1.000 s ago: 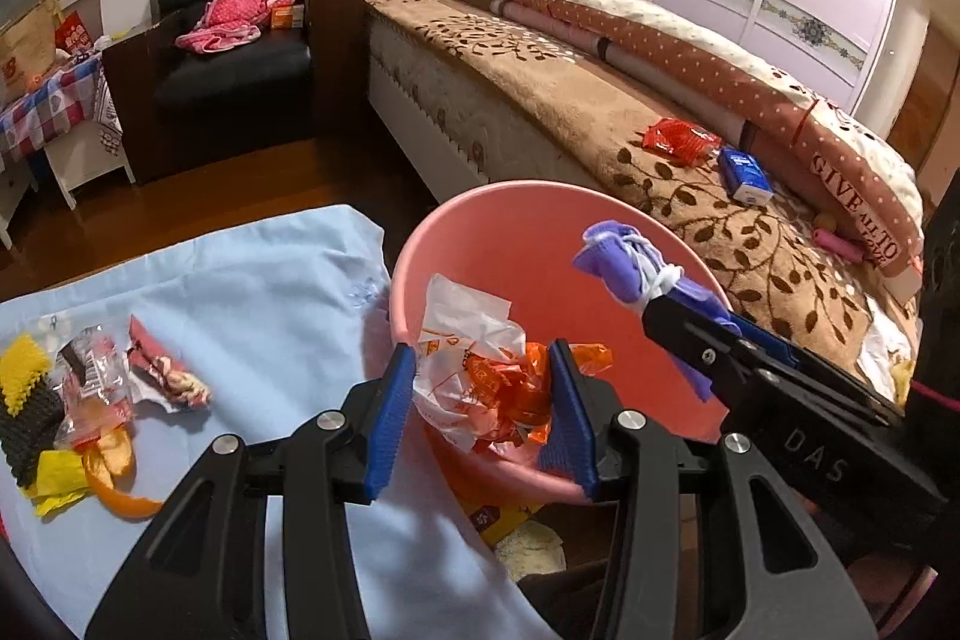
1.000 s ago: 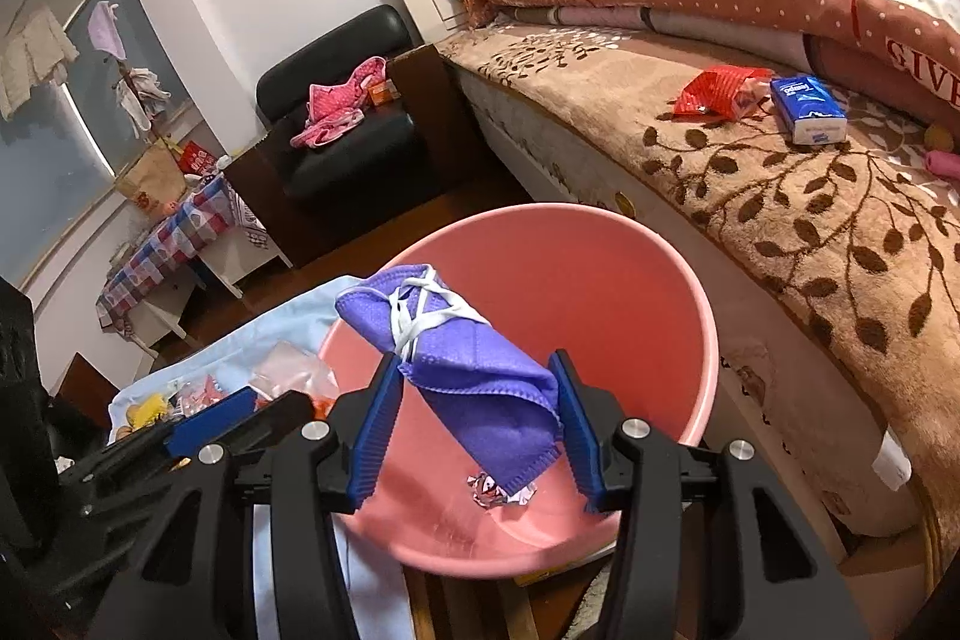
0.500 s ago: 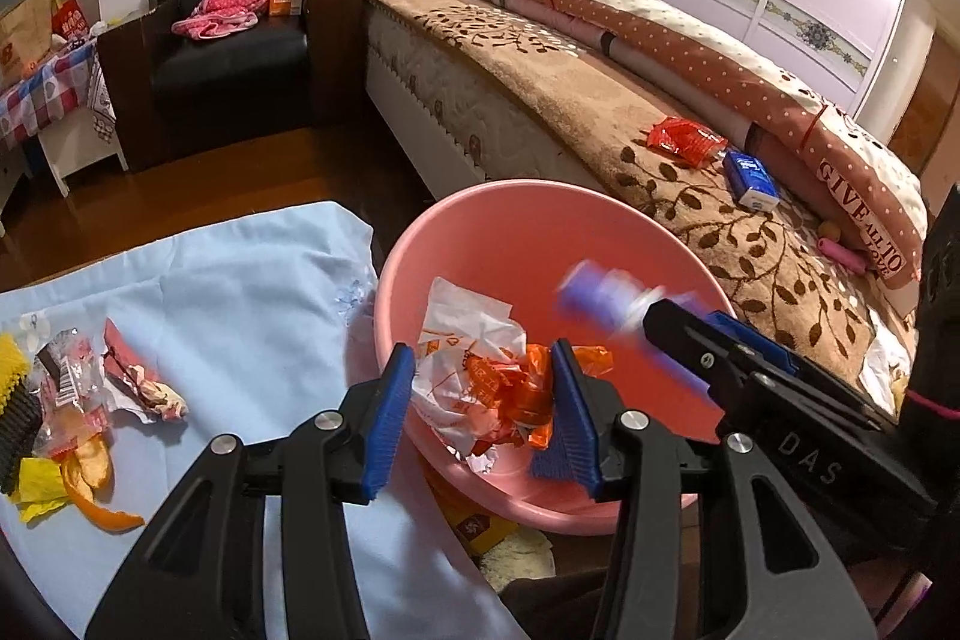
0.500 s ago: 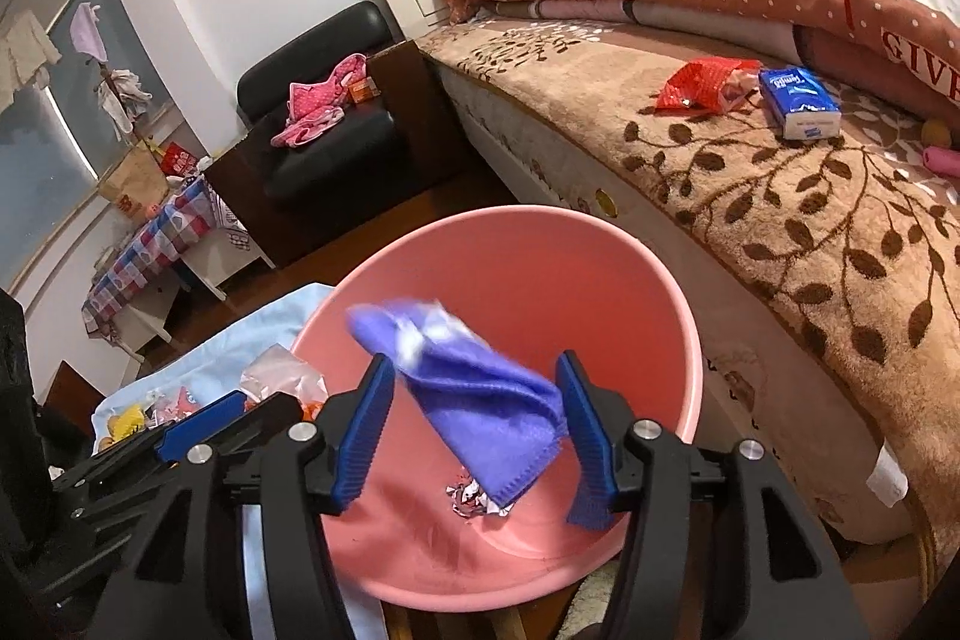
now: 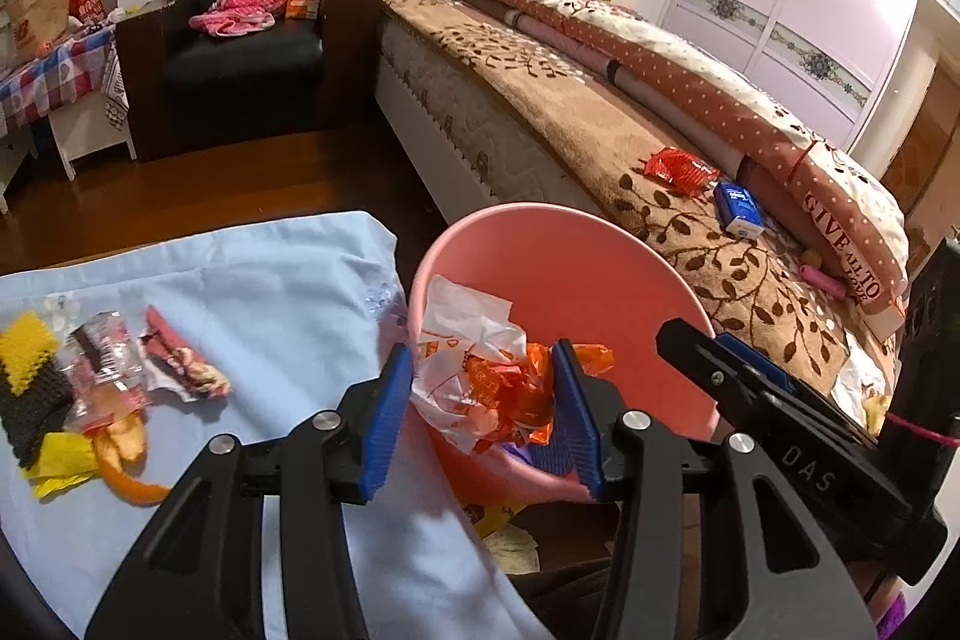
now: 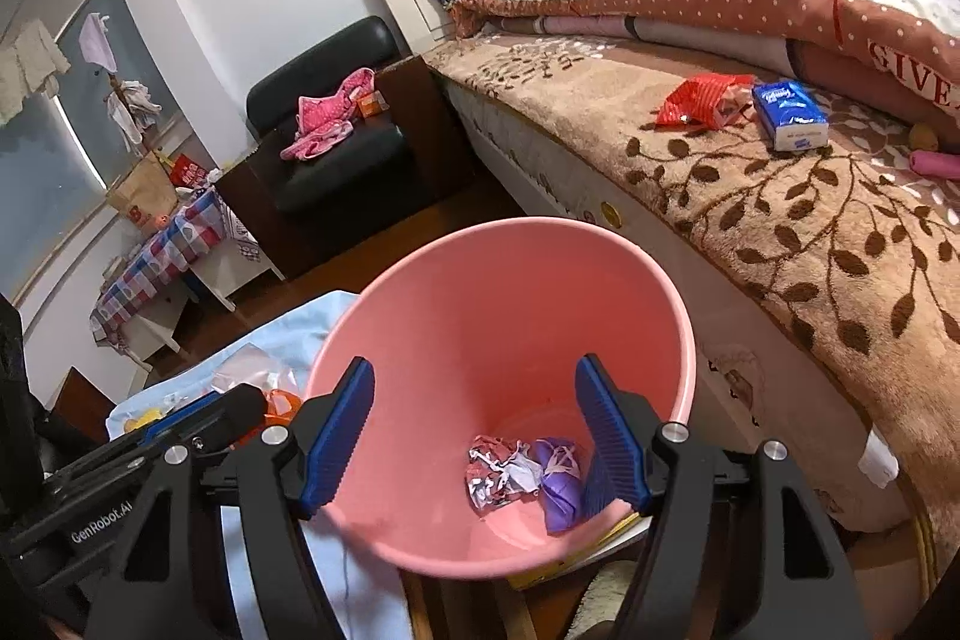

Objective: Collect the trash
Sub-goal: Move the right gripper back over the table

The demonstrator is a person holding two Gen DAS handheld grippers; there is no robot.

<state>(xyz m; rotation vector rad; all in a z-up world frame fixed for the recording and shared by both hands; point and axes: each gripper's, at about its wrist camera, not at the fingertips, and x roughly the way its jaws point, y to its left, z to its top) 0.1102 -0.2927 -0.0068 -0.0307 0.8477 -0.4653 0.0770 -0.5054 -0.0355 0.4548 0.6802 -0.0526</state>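
A pink bucket (image 6: 516,280) stands beside the bed; it also shows in the left wrist view (image 5: 576,268). My left gripper (image 5: 480,400) is shut on a crumpled white and orange plastic bag (image 5: 480,376) and holds it over the bucket's near rim. My right gripper (image 6: 474,430) is open and empty above the bucket. A purple cloth bundle (image 6: 561,478) and a crumpled wrapper (image 6: 498,478) lie on the bucket's bottom. More trash (image 5: 102,400) lies on the light blue cloth (image 5: 270,292) at the left: wrappers, orange peel, a yellow and black sponge.
The bed (image 5: 540,112) with a brown leaf blanket runs along the right; a red wrapper (image 6: 702,100) and a blue tissue pack (image 6: 789,115) lie on it. A black armchair (image 5: 240,52) with pink clothes stands at the back. Wooden floor lies between.
My right gripper opened and the purple cloth bundle fell into the bucket. My left gripper kept its hold on the plastic bag and shifted slightly.
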